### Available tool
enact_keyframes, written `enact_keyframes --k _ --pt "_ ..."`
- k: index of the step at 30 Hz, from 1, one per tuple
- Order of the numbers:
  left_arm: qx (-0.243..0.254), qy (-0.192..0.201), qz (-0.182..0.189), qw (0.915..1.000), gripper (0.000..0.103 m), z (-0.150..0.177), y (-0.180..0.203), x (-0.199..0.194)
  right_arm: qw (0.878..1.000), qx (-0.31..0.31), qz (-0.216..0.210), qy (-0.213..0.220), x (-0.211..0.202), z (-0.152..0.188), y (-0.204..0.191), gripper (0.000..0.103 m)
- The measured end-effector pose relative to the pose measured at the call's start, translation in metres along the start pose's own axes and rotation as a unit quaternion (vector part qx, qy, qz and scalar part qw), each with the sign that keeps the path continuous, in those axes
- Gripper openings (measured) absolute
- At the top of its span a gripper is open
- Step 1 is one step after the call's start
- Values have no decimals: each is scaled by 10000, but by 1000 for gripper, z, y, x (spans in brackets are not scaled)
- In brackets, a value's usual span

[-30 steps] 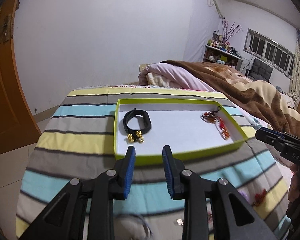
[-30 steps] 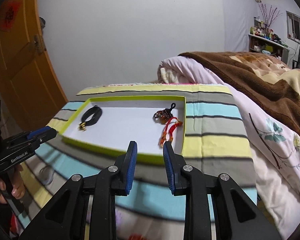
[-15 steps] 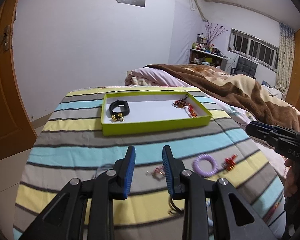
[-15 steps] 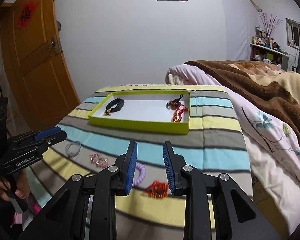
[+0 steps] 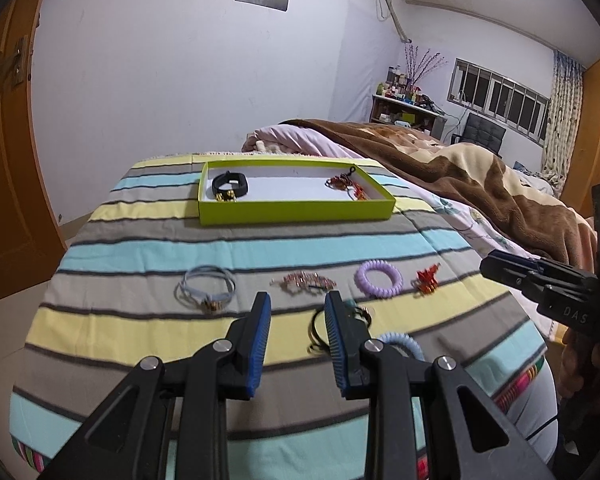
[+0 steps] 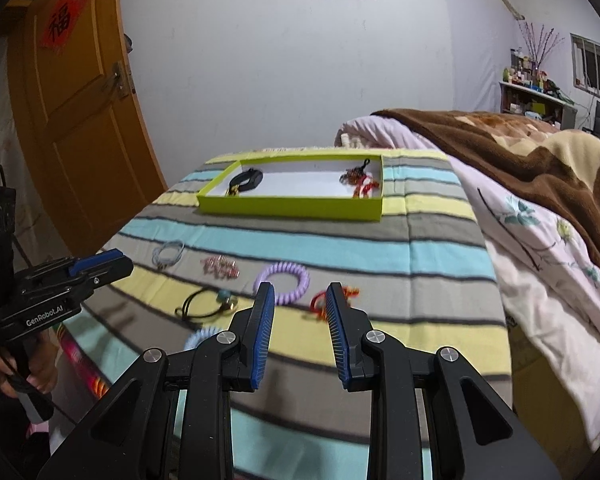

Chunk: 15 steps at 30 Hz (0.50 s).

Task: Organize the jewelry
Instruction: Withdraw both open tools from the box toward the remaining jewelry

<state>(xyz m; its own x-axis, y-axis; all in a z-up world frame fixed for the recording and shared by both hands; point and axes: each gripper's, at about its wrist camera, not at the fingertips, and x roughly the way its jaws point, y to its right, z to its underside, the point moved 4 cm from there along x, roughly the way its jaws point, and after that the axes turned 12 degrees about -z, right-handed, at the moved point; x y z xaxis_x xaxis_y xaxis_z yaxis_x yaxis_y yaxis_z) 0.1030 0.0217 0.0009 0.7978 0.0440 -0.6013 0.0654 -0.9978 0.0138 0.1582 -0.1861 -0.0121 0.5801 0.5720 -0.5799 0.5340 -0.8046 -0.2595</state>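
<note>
- Left wrist view: the left gripper [image 5: 296, 312] has its two blue-padded fingers [image 5: 260, 334] parted, and nothing is between them; they hang over the striped blanket [image 5: 140, 248].
- Far on the blanket stands the green tray [image 5: 296, 210]. Inside it, a black bracelet [image 5: 230, 185] lies at the left end and a red tassel charm [image 5: 346, 184] at the right end.
- Nearer, in a row from left to right, lie a grey cord bracelet [image 5: 206, 286], a pink bead piece [image 5: 304, 280], a purple coil band [image 5: 379, 279] and a small red ornament [image 5: 427, 279].
- A black cord ring [image 5: 320, 330] and a light blue coil band [image 5: 400, 342] lie just beside the right finger, partly hidden by it.
- The right gripper [image 5: 540, 284] enters from the right edge.
- Right wrist view: the right gripper [image 6: 300, 308] is also parted and holds nothing.
- The purple coil band [image 6: 283, 282] lies just left of its fingertips; the red ornament [image 6: 320, 300] shows between them, on the blanket.
- The green tray [image 6: 292, 205] stands far off with both pieces in it.
- The left gripper [image 6: 96, 268] is at the left edge.
</note>
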Motion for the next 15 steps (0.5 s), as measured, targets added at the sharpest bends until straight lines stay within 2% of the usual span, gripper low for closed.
enact_keyframes --k 5,15 --pt "-29 -87 29 10000 29 12 1 -3 9998 55 -103 -151 2 14 -6 28" --pt "-80 -102 28 9999 29 15 -3 -6 9995 40 -157 -281 13 21 -13 28"
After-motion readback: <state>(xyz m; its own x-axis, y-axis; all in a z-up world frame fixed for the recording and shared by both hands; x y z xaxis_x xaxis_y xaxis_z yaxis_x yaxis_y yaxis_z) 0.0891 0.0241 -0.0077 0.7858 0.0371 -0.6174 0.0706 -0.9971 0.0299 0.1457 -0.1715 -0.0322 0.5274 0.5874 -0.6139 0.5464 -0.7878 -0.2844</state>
